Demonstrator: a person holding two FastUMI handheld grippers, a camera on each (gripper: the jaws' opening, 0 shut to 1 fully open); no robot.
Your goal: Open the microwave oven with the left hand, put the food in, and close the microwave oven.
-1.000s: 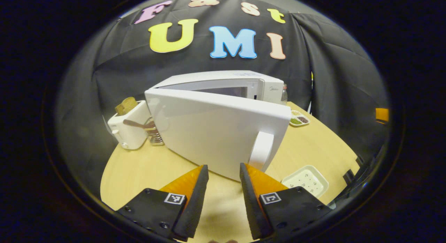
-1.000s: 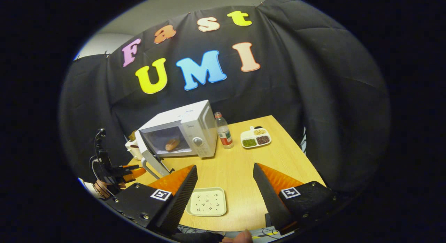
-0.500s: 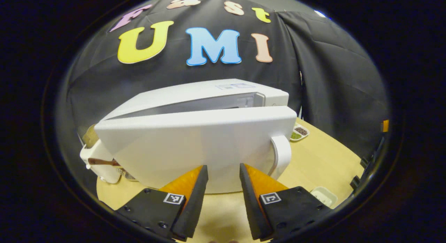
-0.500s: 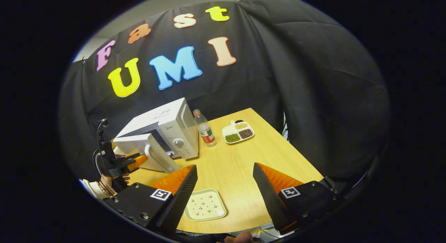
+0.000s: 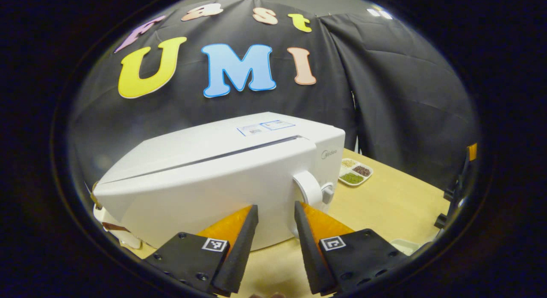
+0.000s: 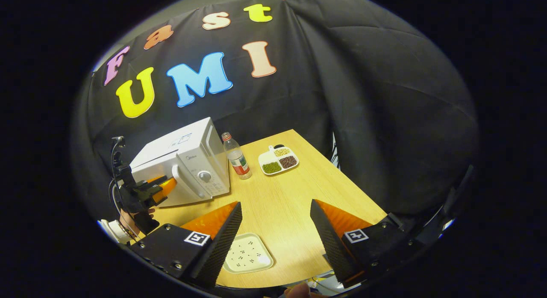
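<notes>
Hidden behind the closed door of the white boxy microwave oven point(image 5: 222, 178): its whole interior. Mostly blocked behind that body, a white toaster point(image 5: 112, 226) at lower left. Cut off at the lower right rim, a pale speckled tray point(image 5: 404, 245).

You get dim, even overhead light; fisheye bending warps both frames' edges, and the microwave point(image 5: 222, 178) looks perhaps slightly soft.

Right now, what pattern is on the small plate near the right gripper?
The small plate is cream with scattered dark specks, clearest in the right gripper view.
</notes>
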